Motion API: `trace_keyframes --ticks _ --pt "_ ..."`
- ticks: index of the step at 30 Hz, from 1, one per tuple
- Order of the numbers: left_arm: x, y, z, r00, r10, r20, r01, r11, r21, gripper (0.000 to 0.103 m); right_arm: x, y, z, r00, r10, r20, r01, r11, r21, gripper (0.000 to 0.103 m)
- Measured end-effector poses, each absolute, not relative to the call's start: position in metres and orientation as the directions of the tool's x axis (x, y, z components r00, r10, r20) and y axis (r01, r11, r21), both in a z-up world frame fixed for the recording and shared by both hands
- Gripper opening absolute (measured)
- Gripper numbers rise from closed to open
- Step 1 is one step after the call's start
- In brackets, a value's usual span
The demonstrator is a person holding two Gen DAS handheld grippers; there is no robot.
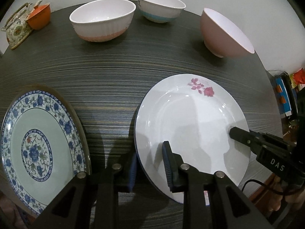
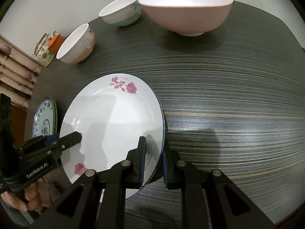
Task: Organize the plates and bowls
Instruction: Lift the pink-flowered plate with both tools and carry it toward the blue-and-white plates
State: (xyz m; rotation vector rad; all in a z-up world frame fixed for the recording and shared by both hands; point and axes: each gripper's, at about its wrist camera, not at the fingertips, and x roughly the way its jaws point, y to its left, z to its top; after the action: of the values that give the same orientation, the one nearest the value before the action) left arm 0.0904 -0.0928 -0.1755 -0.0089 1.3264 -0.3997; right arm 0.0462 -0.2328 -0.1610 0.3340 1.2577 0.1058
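- The left gripper (image 1: 150, 164) is clamped on the left rim of the white rose plate (image 1: 190, 126), one jaw above, one beneath.
- The right gripper (image 2: 154, 164) pinches the opposite rim the same way (plate slightly tilted, over the striped table (image 2: 228, 87)).
- The blue floral plate (image 1: 38, 148) lies left of it, apart.
- Three bowls stand along the far edge: the ribbed bowl (image 1: 103, 21), the blue-banded bowl (image 1: 160, 5), the pink bowl (image 1: 225, 32).
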Motion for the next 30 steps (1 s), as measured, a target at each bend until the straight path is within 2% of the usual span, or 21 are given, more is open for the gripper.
trace_keyframes --ticks 30 --pt "0.072 -0.027 -0.126 0.296 -0.313 -0.902 0.23 0.94 -0.251 0.023 0.037 -0.214 -0.117 0.417 0.234 -0.878 0.052 0.958 0.281 0.015"
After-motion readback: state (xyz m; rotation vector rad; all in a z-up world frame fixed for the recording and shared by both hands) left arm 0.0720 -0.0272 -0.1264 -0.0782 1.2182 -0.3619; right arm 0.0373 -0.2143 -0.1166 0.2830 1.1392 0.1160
